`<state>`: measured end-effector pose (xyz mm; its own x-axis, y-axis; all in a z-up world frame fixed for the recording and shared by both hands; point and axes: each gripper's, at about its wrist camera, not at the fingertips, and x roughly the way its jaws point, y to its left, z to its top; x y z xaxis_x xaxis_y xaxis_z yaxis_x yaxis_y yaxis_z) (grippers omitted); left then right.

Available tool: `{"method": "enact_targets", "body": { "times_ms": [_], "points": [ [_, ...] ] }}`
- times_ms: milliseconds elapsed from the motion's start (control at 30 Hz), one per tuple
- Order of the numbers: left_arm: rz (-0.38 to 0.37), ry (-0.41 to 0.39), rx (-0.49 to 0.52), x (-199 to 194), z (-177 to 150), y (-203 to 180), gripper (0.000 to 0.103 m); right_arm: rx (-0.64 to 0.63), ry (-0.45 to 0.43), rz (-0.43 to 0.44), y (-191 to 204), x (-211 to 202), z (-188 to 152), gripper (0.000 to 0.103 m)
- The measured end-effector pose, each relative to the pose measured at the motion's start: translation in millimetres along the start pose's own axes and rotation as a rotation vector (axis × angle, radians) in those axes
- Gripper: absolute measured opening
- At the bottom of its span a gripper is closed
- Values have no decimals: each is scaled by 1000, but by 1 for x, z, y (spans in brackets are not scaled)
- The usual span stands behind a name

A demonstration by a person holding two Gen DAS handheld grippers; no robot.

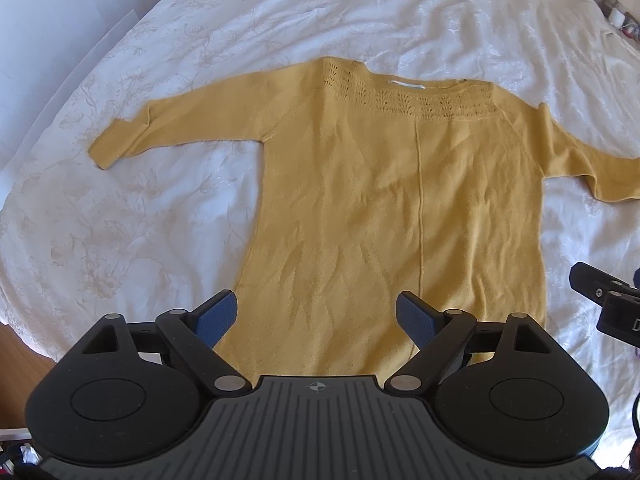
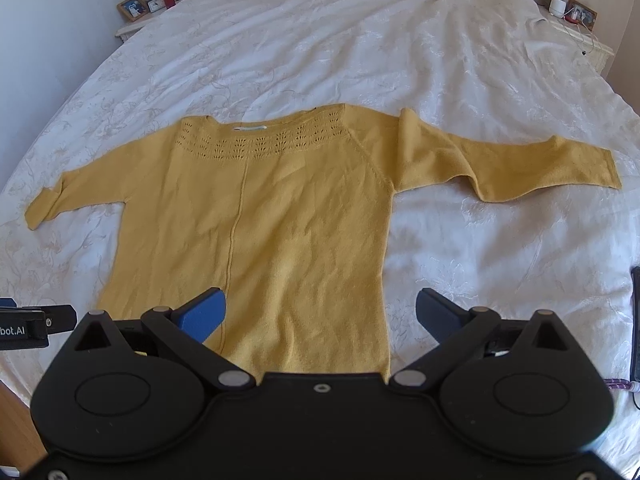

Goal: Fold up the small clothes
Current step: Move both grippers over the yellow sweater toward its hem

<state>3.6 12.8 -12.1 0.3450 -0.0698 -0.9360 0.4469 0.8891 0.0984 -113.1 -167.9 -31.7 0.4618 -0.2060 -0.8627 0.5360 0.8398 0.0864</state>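
A mustard-yellow knit sweater [image 1: 400, 208] lies flat and face up on the white bedspread [image 1: 160, 220], sleeves spread out to both sides, neckline at the far end. It also shows in the right wrist view [image 2: 260, 220]. My left gripper [image 1: 316, 316] is open and empty, hovering over the sweater's hem near its left side. My right gripper [image 2: 320, 312] is open and empty over the hem's right side, its right finger [image 2: 438, 314] beyond the sweater's edge. The right gripper's body [image 1: 608, 304] shows at the right edge of the left wrist view.
The bedspread [image 2: 480, 80] is wrinkled around the sweater. Nightstands with lamps, photo frames and small items stand at the far left [image 2: 140, 8] and far right [image 2: 576, 12]. A dark flat object [image 2: 635, 320] lies at the bed's right edge. Wooden floor [image 1: 24, 344] shows lower left.
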Motion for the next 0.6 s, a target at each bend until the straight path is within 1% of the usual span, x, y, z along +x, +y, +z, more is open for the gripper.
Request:
{"method": "enact_targets", "body": {
  "times_ms": [333,600],
  "points": [
    [-4,14,16,7,4,7,87,15,24,-5,16,4,0,100],
    [-22,24,30,13,6,15,87,29,42,-15,27,8,1,100]
  ]
}}
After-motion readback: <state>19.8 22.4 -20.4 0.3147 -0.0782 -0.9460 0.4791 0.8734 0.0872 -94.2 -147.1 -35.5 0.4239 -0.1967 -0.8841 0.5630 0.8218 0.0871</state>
